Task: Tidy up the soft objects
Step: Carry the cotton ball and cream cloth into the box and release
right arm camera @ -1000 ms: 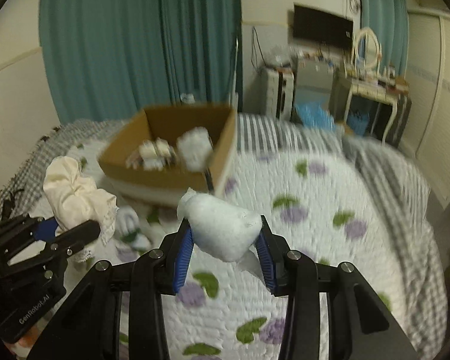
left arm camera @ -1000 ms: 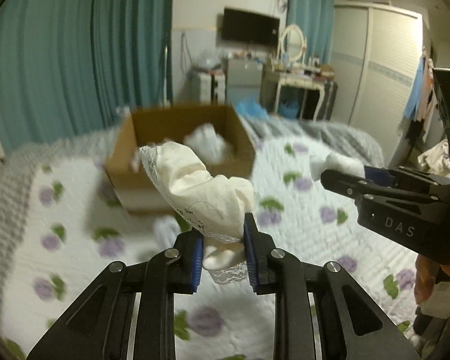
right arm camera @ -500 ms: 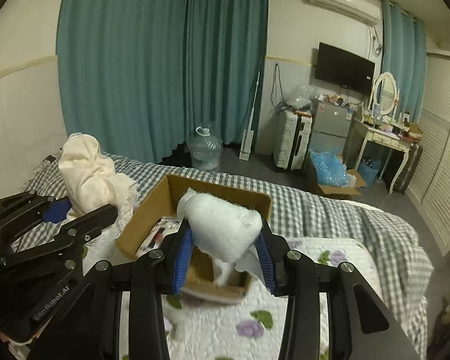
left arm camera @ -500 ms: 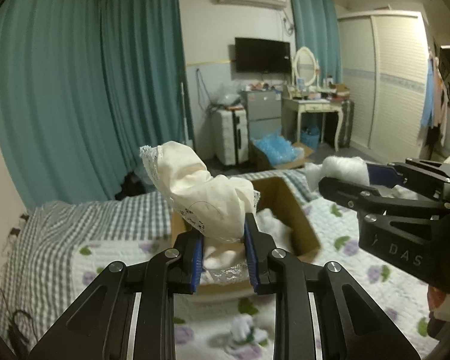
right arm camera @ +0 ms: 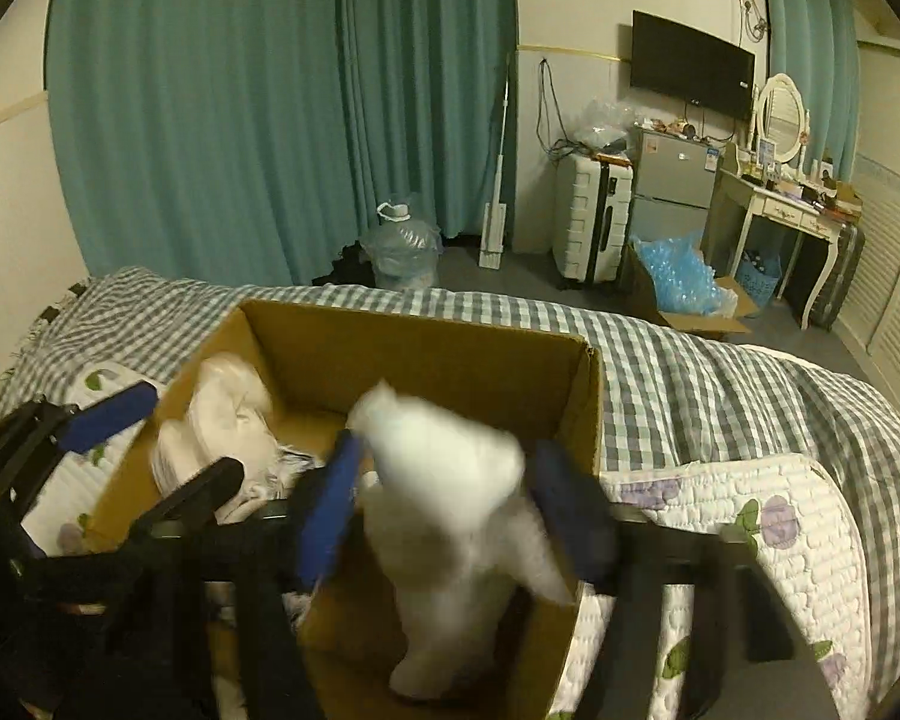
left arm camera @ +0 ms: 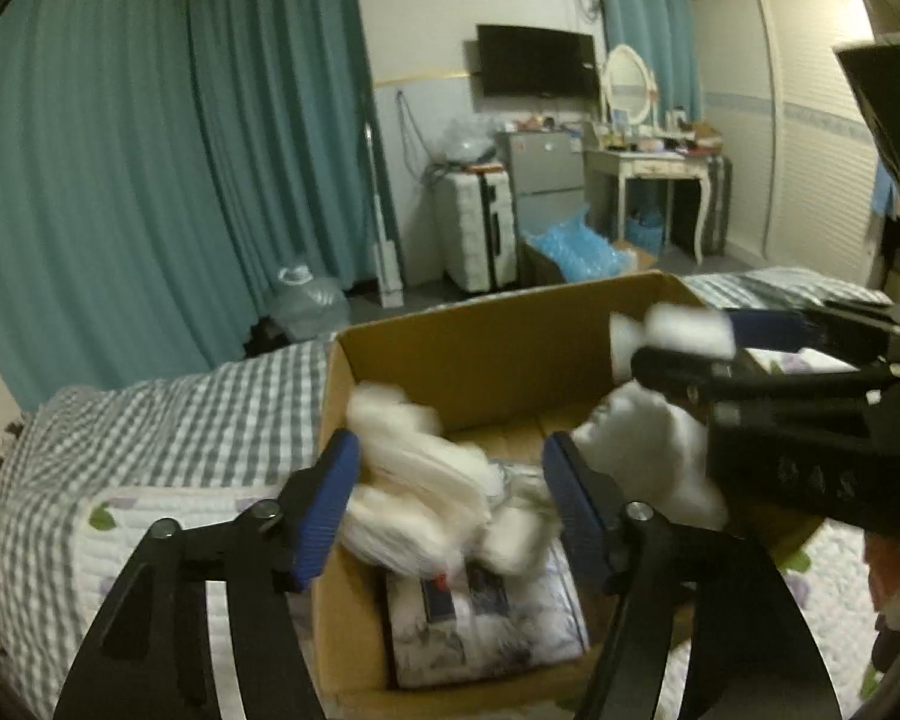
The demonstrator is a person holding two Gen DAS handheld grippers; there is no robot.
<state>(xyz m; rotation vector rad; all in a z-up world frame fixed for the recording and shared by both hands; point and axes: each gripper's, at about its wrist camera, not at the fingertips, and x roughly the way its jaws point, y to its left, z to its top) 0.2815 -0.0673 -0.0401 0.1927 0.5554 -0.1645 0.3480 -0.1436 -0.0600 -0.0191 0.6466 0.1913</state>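
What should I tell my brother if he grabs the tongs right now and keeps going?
Left tongs: open over the cardboard box, with the cream cloth bundle loose between the blue pads, blurred, apparently dropping in.
Right tongs: open too; the white fluffy piece is blurred between them, above the box's near right corner.
Already in the box: a flat printed packet on the bottom, under other white pieces.
Done: both pieces brought to the box and let go.
Left: check both landed inside, then lift the tongs clear and look over the bed for any more soft things; none can be seen on it from here.
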